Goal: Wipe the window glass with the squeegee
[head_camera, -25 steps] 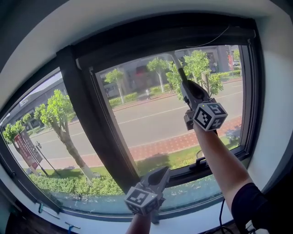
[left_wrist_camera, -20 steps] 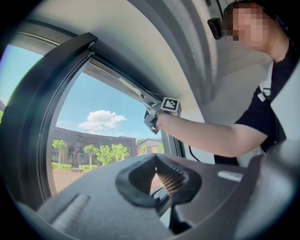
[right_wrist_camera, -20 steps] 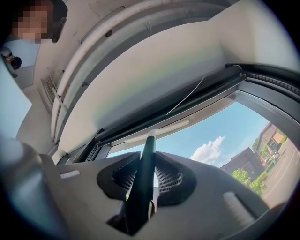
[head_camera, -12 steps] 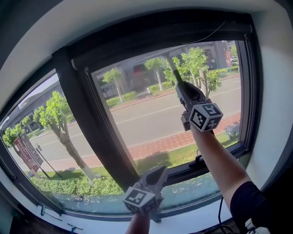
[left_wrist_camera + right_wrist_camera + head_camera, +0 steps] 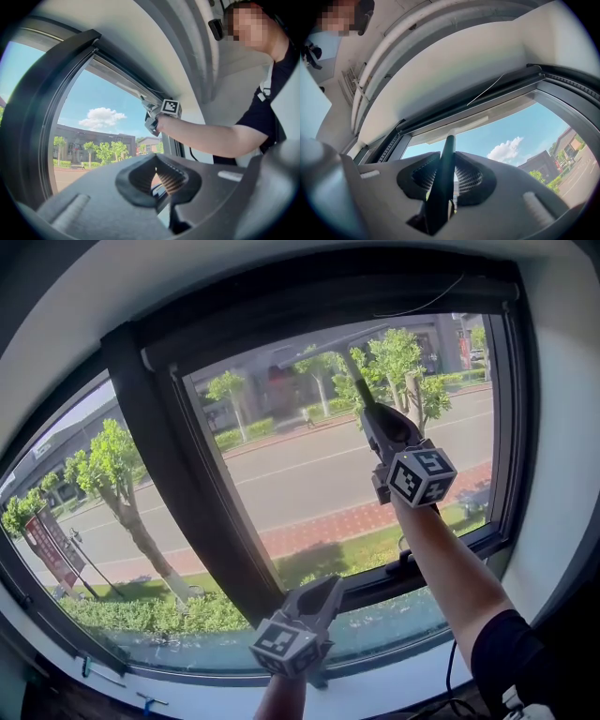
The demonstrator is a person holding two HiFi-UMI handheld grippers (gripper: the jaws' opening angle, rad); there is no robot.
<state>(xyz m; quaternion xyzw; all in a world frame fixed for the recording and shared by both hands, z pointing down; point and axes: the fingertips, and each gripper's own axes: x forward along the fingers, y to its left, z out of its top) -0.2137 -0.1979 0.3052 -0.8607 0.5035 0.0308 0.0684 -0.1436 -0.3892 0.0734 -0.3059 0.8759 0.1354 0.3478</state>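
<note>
The right hand-held gripper [image 5: 368, 409] pinches the squeegee [image 5: 349, 364] by its handle. The handle's long axis runs up and away from the jaws to the blade, which lies crosswise at the top of the window glass [image 5: 300, 474]. The left hand-held gripper [image 5: 325, 594], pressed together on nothing, hangs low, farther off. Only the right gripper view shows the blade just under the top frame [image 5: 487, 104], so the stroke likely runs downward.
</note>
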